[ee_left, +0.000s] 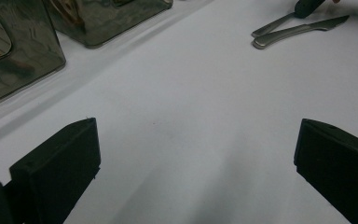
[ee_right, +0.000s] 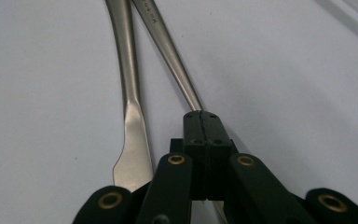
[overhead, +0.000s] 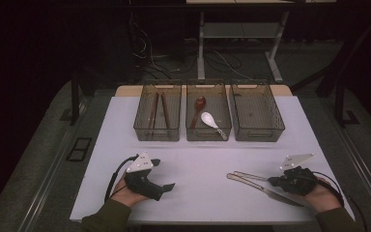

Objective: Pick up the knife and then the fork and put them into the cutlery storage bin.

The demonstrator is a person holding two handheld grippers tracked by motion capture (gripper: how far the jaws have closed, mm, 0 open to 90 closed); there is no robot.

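Right gripper [ee_right: 200,116] clamped on slim steel utensil handle [ee_right: 168,51] at table's near right; steel table knife [ee_right: 133,140] touching alongside. Left gripper [ee_left: 196,154] wide, idle. Risk: thin, slick handle slipping; lift dragging knife.

Black grippers [overhead: 166,186] with brass-ringed screws, grey three-cornered plates, black cables; sleeves [overhead: 107,218] seemingly olive green
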